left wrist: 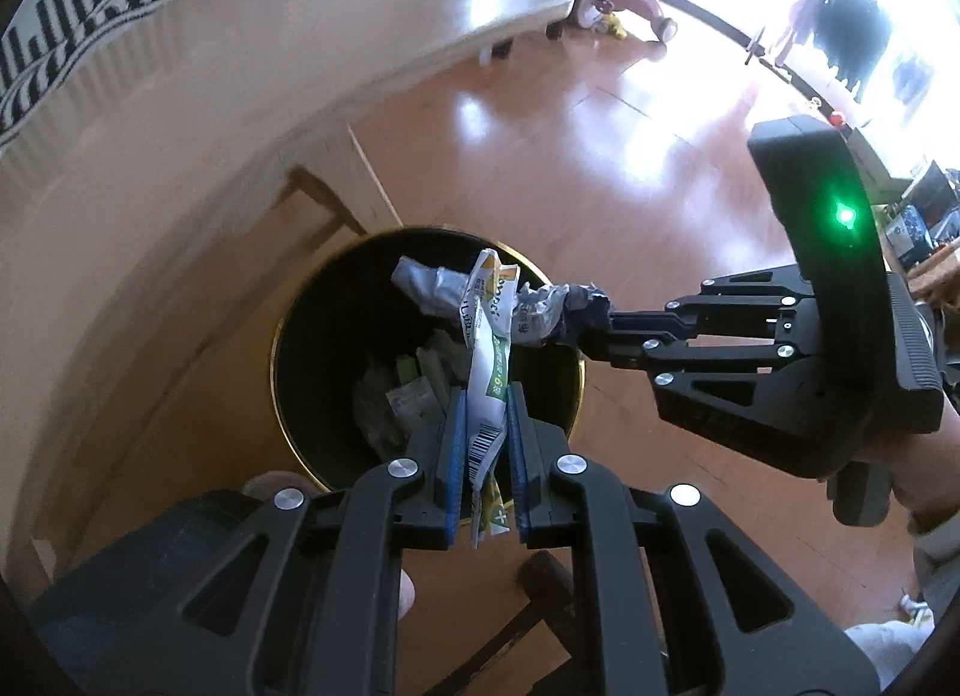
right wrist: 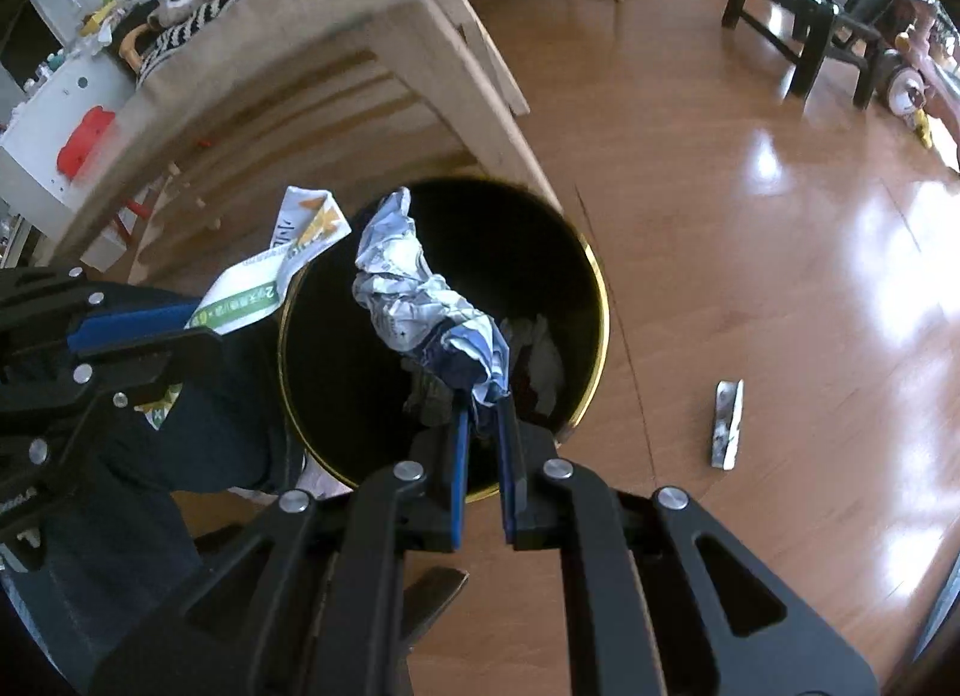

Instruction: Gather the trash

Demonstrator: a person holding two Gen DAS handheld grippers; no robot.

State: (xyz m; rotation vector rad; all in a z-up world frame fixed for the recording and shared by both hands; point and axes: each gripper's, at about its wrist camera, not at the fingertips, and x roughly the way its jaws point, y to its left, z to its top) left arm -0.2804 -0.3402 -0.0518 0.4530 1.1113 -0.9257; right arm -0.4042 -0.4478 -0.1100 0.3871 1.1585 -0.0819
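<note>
While both pieces hang over the bin: neither has been let go yet.
Left tongs (left wrist: pixel 486 396): clenched on a white, green and yellow wrapper (left wrist: pixel 489 372), which stands up between the blue pads above the bin's mouth.
Right tongs (right wrist: pixel 483 402): clenched on a crumpled blue-and-white wrapper (right wrist: pixel 408 288), also held over the opening.
Bin (right wrist: pixel 591 270): black with a gold rim, standing on the wooden floor (right wrist: pixel 750 252) beside a pale bed frame (right wrist: pixel 474 78); paper scraps already lie at its bottom.
Done so far: as I judge it, two pieces picked up and brought to the bin, with earlier rubbish inside.
Left to do: open both tongs so the wrappers drop in.
Stray piece (right wrist: pixel 727 423): a small silvery wrapper lies flat on the floor, apart from the bin on its right; it looks like the next pickup.
Elsewhere: I can make out no other litter on the floor, though the glare near the window hides much.
</note>
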